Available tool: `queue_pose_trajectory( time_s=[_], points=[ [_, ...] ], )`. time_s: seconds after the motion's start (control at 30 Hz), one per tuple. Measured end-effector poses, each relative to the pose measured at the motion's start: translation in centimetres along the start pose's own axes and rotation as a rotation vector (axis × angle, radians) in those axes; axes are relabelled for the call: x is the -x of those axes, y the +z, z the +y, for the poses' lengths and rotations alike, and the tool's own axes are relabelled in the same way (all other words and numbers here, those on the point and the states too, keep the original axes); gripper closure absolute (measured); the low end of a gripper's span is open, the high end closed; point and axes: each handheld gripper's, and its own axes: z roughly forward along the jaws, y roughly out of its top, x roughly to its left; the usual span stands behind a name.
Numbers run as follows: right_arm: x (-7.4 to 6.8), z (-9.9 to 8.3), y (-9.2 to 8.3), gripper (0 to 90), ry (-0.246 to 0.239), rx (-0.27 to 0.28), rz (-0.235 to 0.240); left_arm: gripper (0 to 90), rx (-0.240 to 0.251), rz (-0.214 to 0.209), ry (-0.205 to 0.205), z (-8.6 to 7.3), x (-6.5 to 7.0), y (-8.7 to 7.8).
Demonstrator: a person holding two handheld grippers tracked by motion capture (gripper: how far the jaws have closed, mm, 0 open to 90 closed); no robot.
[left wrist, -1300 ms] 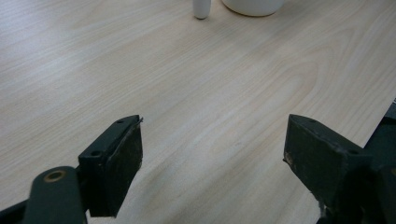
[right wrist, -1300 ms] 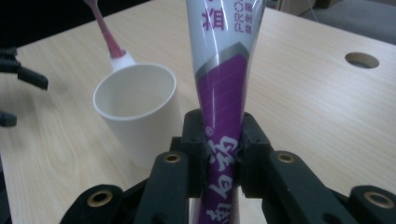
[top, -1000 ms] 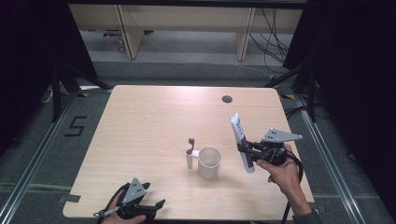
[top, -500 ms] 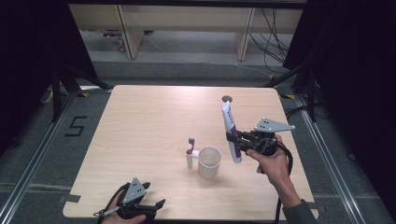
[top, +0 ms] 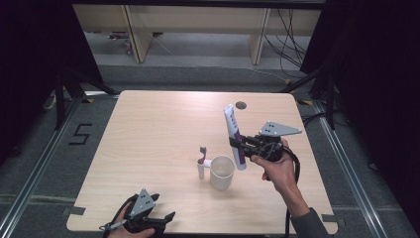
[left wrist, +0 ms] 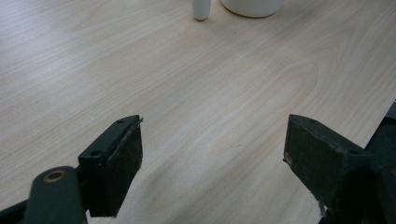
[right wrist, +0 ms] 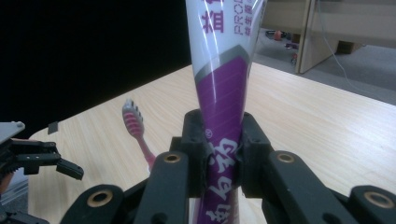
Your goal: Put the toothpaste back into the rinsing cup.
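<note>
The right gripper (top: 241, 145) clamps a purple-and-white toothpaste tube (top: 234, 135) upright just beside the white mug (top: 222, 172) and toothbrush (top: 201, 161); the left gripper (left wrist: 212, 154) rests wide open and empty near the table (top: 148, 129) edge

Looks like a lab/test rig: pale wood-laminate table (top: 148, 148) w/ black curtains (top: 29, 59), loose black cables (top: 289, 34), grey taped floor (top: 54, 163).

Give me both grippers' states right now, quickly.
Left gripper: open, nothing between its jaws, low over the table.
Right gripper: shut on the toothpaste tube, held upright above the cup.
</note>
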Motion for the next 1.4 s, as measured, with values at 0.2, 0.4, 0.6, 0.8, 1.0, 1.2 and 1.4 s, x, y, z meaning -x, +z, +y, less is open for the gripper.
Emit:
queue_pose_trajectory(
  time_s=[0.2,0.4,0.6,0.8,1.0,1.2,1.4],
  points=[
    [-0.5,0.2,0.7,76.6,0.029,-0.002,0.014,19.1,0.004,0.004,-0.008,0.0,0.0,0.0],
    [-0.7,0.4,1.6,76.6,0.014,0.008,0.029,19.1,0.010,0.001,-0.014,0.0,0.1,0.0],
    [-0.9,0.4,2.2,76.6,0.022,0.016,0.043,19.1,-0.007,0.004,0.004,0.1,0.0,-0.2],
    [-1.1,0.0,2.8,76.6,0.028,0.014,0.057,19.1,0.001,-0.001,-0.004,0.1,0.0,-0.1],
    [-1.2,-1.0,3.4,76.5,0.044,-0.001,0.054,19.1,0.006,0.000,0.000,0.1,0.1,0.0],
    [-1.2,-1.9,3.9,76.5,0.040,-0.023,0.055,19.1,0.018,-0.006,-0.010,0.0,0.2,0.1],
    [-1.4,-2.7,4.4,76.4,0.024,-0.039,0.046,19.1,0.021,-0.007,-0.012,0.0,0.2,0.1]
  ],
)
